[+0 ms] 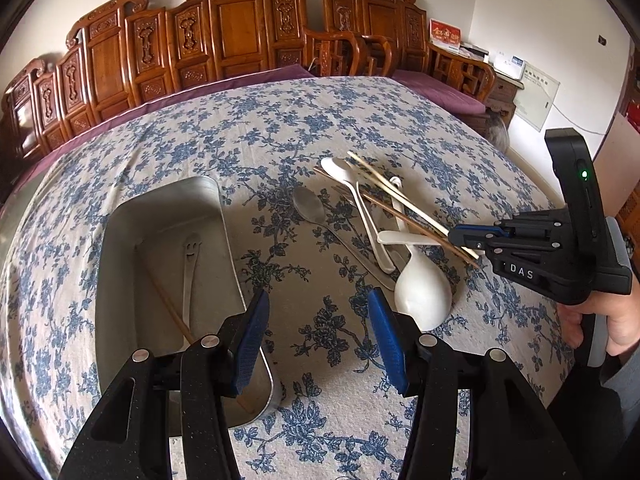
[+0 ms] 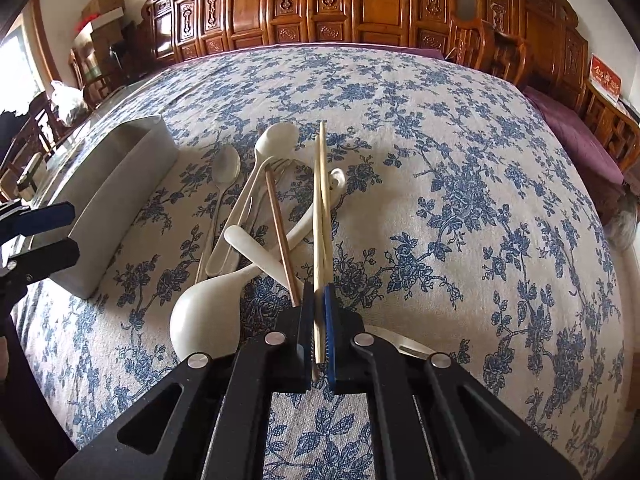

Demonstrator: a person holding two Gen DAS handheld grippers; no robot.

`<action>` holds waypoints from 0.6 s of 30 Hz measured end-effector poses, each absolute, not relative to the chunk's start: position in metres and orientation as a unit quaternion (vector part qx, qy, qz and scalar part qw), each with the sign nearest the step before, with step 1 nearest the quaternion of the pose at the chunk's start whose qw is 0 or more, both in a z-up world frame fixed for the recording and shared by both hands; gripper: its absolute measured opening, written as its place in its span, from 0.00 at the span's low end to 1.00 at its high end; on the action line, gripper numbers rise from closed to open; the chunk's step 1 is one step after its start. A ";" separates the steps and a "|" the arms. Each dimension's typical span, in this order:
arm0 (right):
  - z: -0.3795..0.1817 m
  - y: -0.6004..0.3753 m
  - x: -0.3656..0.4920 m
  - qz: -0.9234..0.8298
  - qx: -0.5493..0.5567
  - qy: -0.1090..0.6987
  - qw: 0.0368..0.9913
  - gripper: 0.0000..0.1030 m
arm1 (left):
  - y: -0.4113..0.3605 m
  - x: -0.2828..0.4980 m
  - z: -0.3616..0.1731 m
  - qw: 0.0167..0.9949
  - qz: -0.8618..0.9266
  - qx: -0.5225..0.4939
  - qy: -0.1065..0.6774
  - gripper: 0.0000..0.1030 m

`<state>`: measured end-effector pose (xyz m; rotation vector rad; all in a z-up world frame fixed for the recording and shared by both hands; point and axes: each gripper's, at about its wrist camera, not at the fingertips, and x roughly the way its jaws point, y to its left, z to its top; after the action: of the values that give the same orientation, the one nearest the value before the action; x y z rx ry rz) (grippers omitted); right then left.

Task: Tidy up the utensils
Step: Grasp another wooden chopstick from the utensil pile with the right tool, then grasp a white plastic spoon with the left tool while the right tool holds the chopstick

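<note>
Blue-padded and black-framed, my right gripper (image 2: 319, 320) is clamping a pair of pale bamboo chopsticks (image 2: 323, 200) near their thick ends, the jaws pressed narrow around them, and the sticks are running forward away from me over the pile, side by side and nearly touching. Just left of my fingers a darker brown chopstick (image 2: 280, 236) is lying slanted across the heap, and beside it a big white ceramic ladle-shaped spoon (image 2: 204, 320) is resting with its bowl nearest me on the blue-flowered cloth-covered table (image 2: 460, 160). To my right, partly hidden under the gripper frame, a steel utensil (image 2: 394, 342) is peeking out; I cannot tell what kind it is. Further out a slim white plastic spoon (image 2: 276, 138), a metal fork (image 2: 276, 168) and a grey metal spoon (image 2: 226, 168) are fanning away from me, overlapping one another.

My left gripper (image 1: 318, 336) is hovering with its jaws wide apart and nothing between them, over the near right corner of the rectangular stainless-steel tray (image 1: 120, 240). Inside that tray a metal utensil with a smiley-face cut-out (image 1: 191, 264) and a single brown chopstick (image 1: 168, 304) are lying close together. Behind the table, carved wooden chairs (image 2: 360, 4) are lining the wall
</note>
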<state>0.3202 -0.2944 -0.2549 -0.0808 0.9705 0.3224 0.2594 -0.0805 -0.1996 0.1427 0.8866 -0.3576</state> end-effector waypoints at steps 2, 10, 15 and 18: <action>-0.251 -0.298 0.318 0.153 -0.035 0.458 0.875 0.05 | -0.084 0.258 -0.201 0.885 -0.174 0.071 0.427 0.48; -0.235 -0.321 0.317 0.151 0.015 0.435 0.887 0.05 | -0.097 0.256 -0.209 0.880 -0.179 0.080 0.433 0.48; -0.233 -0.329 0.316 0.135 0.013 0.429 0.893 0.05 | -0.106 0.257 -0.214 0.876 -0.184 0.081 0.438 0.48; -0.236 -0.332 0.318 0.124 0.012 0.433 0.893 0.05 | -0.111 0.259 -0.216 0.874 -0.188 0.083 0.440 0.48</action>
<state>0.3179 -0.3322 -0.2358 0.0257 0.8989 0.2576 0.2589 -0.1112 -0.2156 0.1743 0.9197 -0.3935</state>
